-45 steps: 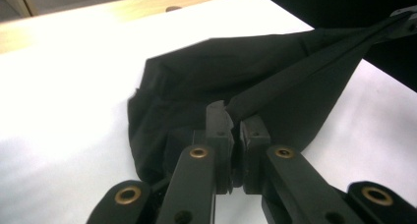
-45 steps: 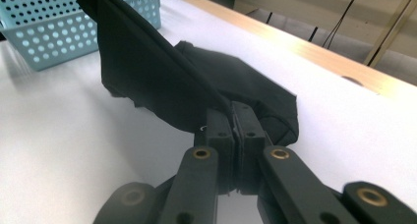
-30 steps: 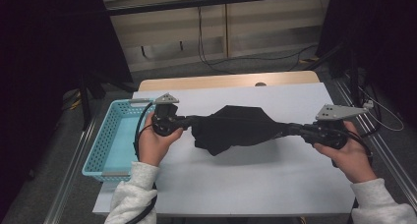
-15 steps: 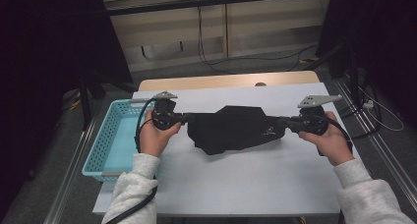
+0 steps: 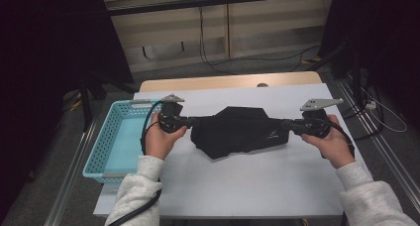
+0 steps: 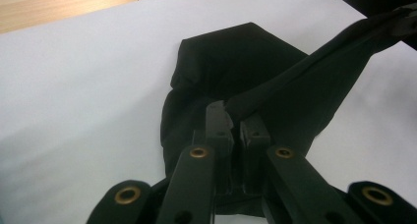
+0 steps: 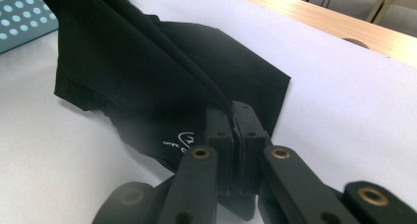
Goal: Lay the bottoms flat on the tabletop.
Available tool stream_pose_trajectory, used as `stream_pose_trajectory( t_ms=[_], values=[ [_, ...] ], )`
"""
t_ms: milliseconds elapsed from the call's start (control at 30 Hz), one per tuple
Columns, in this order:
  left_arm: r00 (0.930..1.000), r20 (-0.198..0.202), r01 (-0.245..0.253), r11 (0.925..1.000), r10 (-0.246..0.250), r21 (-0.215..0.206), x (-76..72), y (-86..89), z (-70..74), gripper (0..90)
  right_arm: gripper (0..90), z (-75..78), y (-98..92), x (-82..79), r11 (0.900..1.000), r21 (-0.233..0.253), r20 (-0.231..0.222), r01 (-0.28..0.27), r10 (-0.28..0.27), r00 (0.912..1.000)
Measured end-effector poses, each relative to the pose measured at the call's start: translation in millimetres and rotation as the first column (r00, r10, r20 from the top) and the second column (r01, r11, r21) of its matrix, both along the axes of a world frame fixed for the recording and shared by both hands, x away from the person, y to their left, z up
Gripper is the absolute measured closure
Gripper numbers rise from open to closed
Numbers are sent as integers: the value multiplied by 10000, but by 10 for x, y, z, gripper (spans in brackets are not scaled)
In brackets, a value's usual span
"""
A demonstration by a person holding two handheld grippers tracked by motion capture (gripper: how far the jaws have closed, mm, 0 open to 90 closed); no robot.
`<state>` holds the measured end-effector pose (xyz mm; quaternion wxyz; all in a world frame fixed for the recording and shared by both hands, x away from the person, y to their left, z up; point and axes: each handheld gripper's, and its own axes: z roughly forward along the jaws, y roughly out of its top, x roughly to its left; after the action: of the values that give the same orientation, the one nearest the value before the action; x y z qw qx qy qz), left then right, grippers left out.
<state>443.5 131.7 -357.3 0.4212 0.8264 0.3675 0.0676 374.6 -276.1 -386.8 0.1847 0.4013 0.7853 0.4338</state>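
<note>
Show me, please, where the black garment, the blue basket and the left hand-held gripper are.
black garment (image 5: 237,133): high view, middle of the cloth.
blue basket (image 5: 101,144): high view, its left wall.
left hand-held gripper (image 6: 235,117): left gripper view, between its fingertips, shut on the garment.

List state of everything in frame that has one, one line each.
Left hand-held gripper: shut on black garment edge.
Right hand-held gripper: shut on black garment edge.
Black garment: crumpled, held between both grippers, its lower part on the table.
Blue basket: upright at table's left, looks empty.
</note>
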Motion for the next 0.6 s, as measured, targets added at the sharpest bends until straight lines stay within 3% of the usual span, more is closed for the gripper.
stream_pose_trajectory(
  t_ms=[267,400,467,533,567,600],
  values=[
    [9995,-305,-113,9999,115,69,255,-81,12,860,879,37,-36,160,9998,-7,-74,174,-174,9998],
    [9971,-733,-195,9998,198,44,523,-85,19,860,883,48,-51,410,10000,-80,-593,56,-61,9982],
    [9961,-803,-381,9992,370,-125,695,-98,73,860,885,74,-39,628,9985,-533,-1035,-113,58,9946],
    [9963,-321,-810,9952,793,-555,879,-125,172,860,885,151,-12,909,9977,-586,-893,353,-405,9952],
    [9930,143,-1160,9901,1175,-794,968,-138,212,855,881,211,10,1061,9945,-535,-552,906,-935,9941],
    [9856,804,-1427,9871,1485,-730,1039,-162,232,828,828,275,28,1196,9865,-170,18,1626,-1626,9867]
  ],
)
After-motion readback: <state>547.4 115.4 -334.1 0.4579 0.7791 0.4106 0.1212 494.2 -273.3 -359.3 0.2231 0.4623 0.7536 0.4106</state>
